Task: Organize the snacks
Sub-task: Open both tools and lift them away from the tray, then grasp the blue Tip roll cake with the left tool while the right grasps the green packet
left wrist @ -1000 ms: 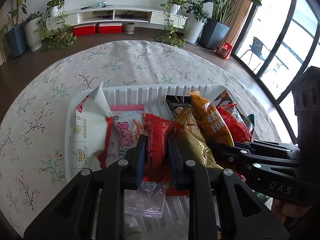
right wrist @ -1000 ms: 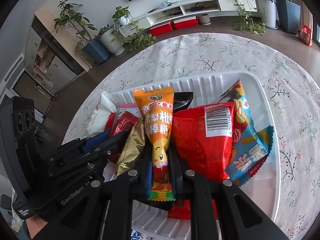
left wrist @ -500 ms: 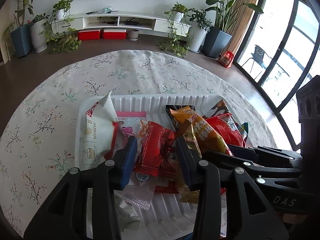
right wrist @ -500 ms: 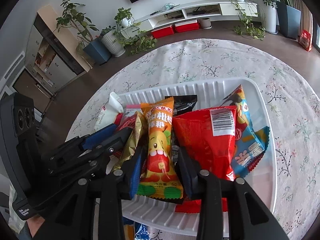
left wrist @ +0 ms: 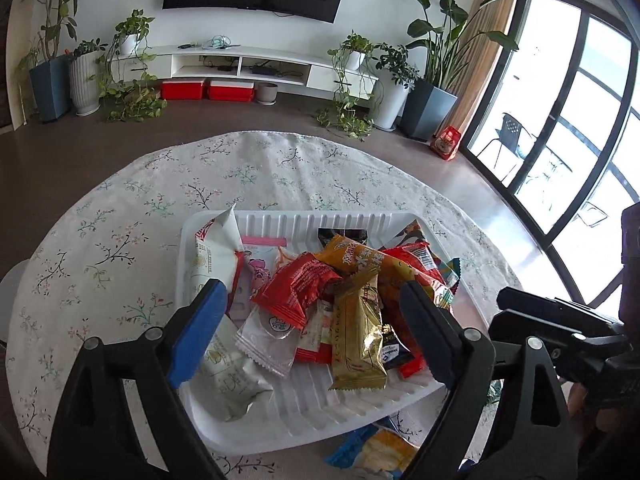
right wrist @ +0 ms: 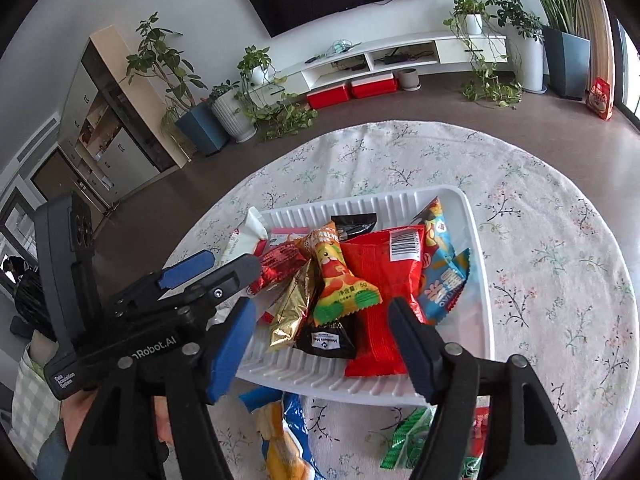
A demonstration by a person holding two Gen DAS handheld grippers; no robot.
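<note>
Nearest of all, off the tray's near edge, a few packets lie loose on the flowered tablecloth [right wrist: 560, 240]: a blue and yellow packet [right wrist: 280, 436] at near left in the right wrist view, and a green and red wrapper [right wrist: 408, 436] just to its right. They look like the work left to do, so the step in hand reads as a release into the tray, and the next move probably calls for swinging one gripper down to those strays and closing on a flat edge of film without dragging the cloth. The left gripper [left wrist: 316, 332] hangs over the near left part of the white tray [left wrist: 312, 222], its jaws opening wide with nothing pinched; the red packet [left wrist: 296, 290] and the gold packet [left wrist: 358, 340] lie below and between its blue pads, free of them. The right gripper [right wrist: 324, 344] stands over the near middle of the tray, jaws likewise opening, and the orange packet with the green end [right wrist: 340, 276] rests on the heap clear of both pads, beside the large red bag [right wrist: 380, 292]. Farther back, a blue packet [right wrist: 444, 276] lies at the right and a white pouch [left wrist: 214, 254] leans against the far left wall. Beyond the tray the cloth is bare.
</note>
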